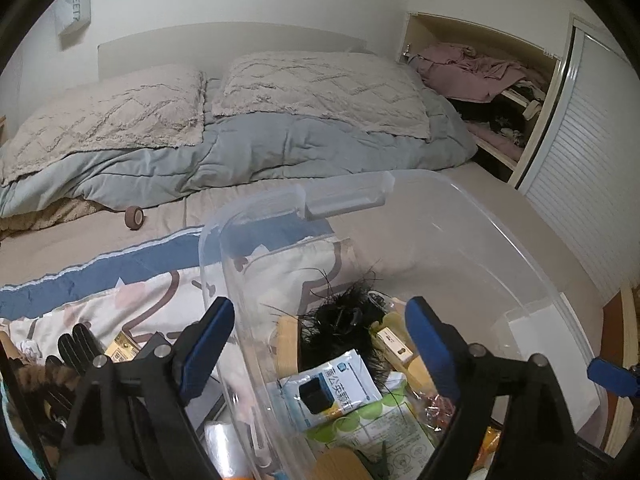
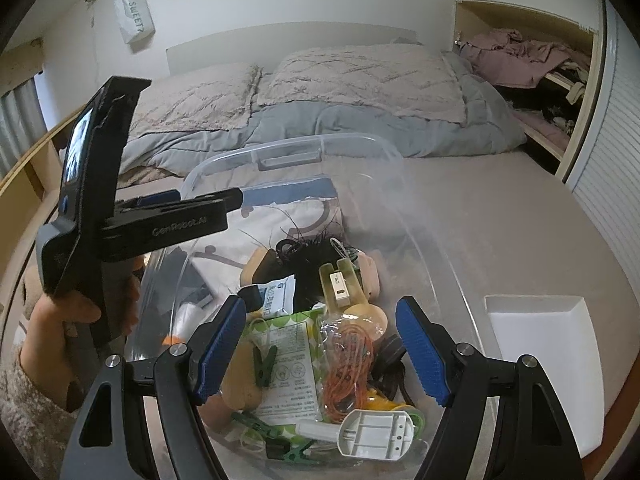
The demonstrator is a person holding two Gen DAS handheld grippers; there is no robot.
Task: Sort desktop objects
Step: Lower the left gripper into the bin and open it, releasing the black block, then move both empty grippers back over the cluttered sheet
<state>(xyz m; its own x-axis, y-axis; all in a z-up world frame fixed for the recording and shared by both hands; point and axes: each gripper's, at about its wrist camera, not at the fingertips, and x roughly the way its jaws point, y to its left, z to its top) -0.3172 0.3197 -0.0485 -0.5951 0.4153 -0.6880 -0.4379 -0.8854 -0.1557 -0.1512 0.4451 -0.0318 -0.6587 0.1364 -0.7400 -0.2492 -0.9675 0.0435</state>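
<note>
A clear plastic bin point(image 2: 360, 148) sits on the bed and holds several small items: a green-dotted packet point(image 2: 288, 356), a coil of orange cord point(image 2: 348, 364), green clips point(image 2: 264, 364), a white plastic part point(image 2: 376, 432) and a black feathery thing point(image 2: 316, 248). My right gripper point(image 2: 320, 348) is open and empty above the bin's contents. My left gripper point(image 1: 320, 336) is open and straddles the bin's left wall point(image 1: 224, 264), one finger inside and one outside. It also shows from the side in the right wrist view point(image 2: 192, 216). A blue-white packet point(image 1: 332, 388) lies in the bin.
Outside the bin's left wall lie black gloves point(image 1: 76, 348), a small yellow box point(image 1: 124, 348) and a patterned cloth point(image 1: 132, 280). A tape roll point(image 1: 135, 214) lies near the blue duvet point(image 1: 248, 156). Pillows are behind it. An open cupboard point(image 1: 492, 92) with clothes stands at the right.
</note>
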